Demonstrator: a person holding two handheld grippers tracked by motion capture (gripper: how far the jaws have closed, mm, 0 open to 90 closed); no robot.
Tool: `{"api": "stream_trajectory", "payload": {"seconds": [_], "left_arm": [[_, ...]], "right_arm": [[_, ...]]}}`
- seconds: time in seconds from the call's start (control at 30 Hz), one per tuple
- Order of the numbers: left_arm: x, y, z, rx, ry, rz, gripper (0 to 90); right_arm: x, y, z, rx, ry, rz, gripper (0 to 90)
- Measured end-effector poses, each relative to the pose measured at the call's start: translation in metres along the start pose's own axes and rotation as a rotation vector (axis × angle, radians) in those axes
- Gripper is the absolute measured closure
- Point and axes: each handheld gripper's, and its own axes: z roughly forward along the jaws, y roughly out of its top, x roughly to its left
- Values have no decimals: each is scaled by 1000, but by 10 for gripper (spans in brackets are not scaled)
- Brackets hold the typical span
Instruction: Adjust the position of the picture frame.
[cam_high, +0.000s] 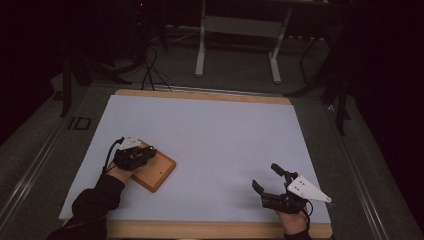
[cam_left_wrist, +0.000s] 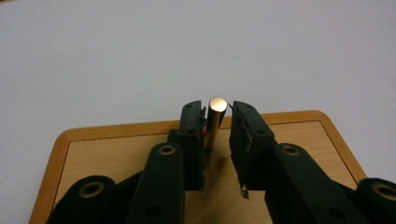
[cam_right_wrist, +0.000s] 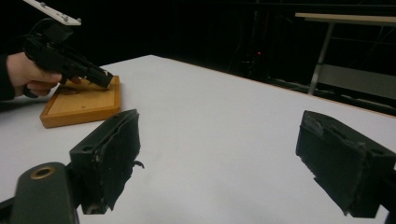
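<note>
On the near left of the white counter (cam_high: 210, 130), the left hand-held gripper (cam_left_wrist: 217, 122) sits over a wooden board (cam_high: 161, 174), its jaws narrowly parted around an upright metal peg (cam_left_wrist: 216, 116); whether both touch it is unclear. The right hand-held gripper (cam_high: 264, 178) hovers near right, jaws wide apart, holding nothing.

Left tongs (cam_left_wrist: 218, 135) nearly closed; right tongs (cam_right_wrist: 233, 163) wide apart.
</note>
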Motion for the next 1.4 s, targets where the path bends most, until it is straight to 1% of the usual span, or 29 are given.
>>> {"api": "stream_trajectory", "payload": {"seconds": [0.03,0.07,0.1,0.13,0.23,0.3,0.5,0.57,0.63,0.83,1.0,1.4], "left_arm": [[0,0,1,-3,8,-2,771],[0,0,1,-3,8,-2,798],[0,0,3,-5,23,-4,830],[0,0,3,-8,27,-5,835],[0,-1,4,-12,29,-8,836],[-2,-2,5,-23,41,9,841],[-1,-3,5,-33,34,-1,847],[-1,-3,5,-35,37,3,848],[-1,-4,5,-39,33,-6,848],[-2,-4,3,-41,38,-2,852],[-3,-3,1,-39,41,10,853],[-8,0,-7,-66,61,21,854]], "right_arm": [[0,0,0,1,-1,0,133],[0,0,0,1,-1,0,133],[0,0,0,3,0,-1,135],[0,0,0,3,0,-1,135],[0,0,0,6,3,-1,135],[0,0,0,10,4,-2,135],[0,0,0,11,6,1,135],[-1,0,0,9,5,1,135],[0,0,0,8,5,0,135],[-1,0,0,9,6,2,136],[0,0,-1,5,3,4,138],[0,1,-1,5,1,-2,138]]}}
